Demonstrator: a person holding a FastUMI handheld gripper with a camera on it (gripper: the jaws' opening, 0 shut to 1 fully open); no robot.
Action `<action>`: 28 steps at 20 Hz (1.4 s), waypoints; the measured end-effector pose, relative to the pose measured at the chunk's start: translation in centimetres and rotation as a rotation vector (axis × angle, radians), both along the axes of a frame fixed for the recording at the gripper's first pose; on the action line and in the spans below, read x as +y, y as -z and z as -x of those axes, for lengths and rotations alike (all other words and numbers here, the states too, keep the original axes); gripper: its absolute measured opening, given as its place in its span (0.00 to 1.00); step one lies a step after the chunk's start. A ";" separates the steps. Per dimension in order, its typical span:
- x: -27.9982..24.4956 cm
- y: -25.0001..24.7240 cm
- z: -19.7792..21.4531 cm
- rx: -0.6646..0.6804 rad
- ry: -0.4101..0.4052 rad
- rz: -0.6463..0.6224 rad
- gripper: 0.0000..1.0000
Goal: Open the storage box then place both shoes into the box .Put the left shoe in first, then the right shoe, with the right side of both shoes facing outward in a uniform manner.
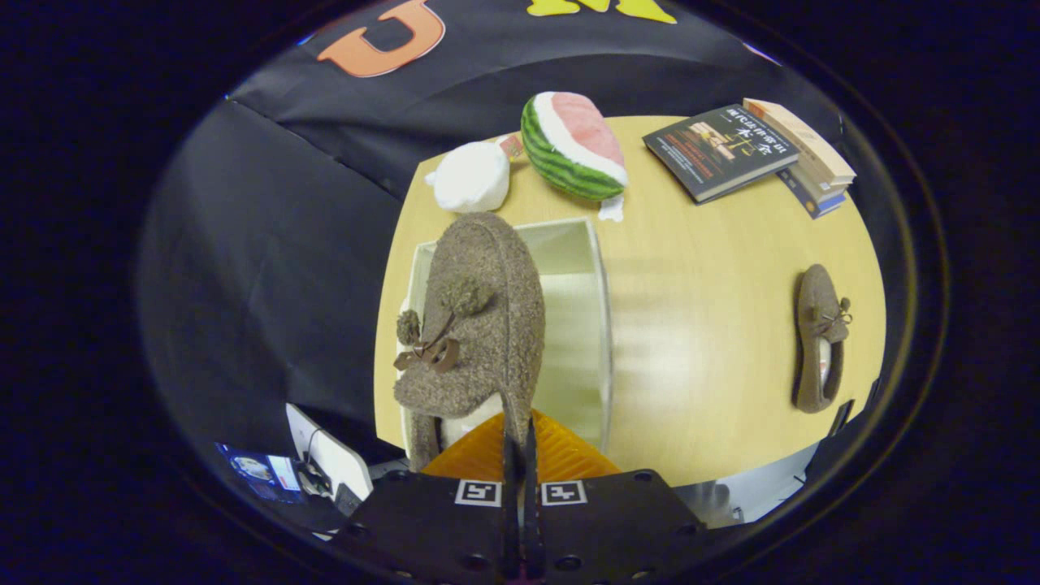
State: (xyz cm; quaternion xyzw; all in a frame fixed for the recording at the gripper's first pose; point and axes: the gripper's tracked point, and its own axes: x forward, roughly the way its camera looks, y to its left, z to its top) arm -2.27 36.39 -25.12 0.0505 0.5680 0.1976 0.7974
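A brown fuzzy shoe (pixel 475 317) with pompoms and a bow hangs on its side between my fingers, toe pointing away. My gripper (pixel 520 443) is shut on the rim of its heel opening, the orange fingers (pixel 561 459) pressed close together. The shoe hovers over the left part of an open white storage box (pixel 603 325), whose inside looks bare. The second brown shoe (pixel 819 340) lies on the wooden table (pixel 699 325) far to the right of the box, well beyond my fingers' reach line.
Past the box stand a plush watermelon slice (pixel 573 146) and a white plush ball (pixel 471 177). A stack of books (pixel 747 150) lies at the table's far right corner. Black cloth hangs left of the table; a device with a screen (pixel 268 471) lies below the table edge.
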 end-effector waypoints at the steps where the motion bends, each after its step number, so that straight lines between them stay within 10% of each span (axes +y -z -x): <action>1: 0.9 0.9 -0.3 -0.002 0.004 0.007 0.03; 14: 5.8 11.9 -4.6 -0.008 0.014 0.238 0.03; 28: 6.9 13.8 -4.3 0.068 -0.042 0.218 0.08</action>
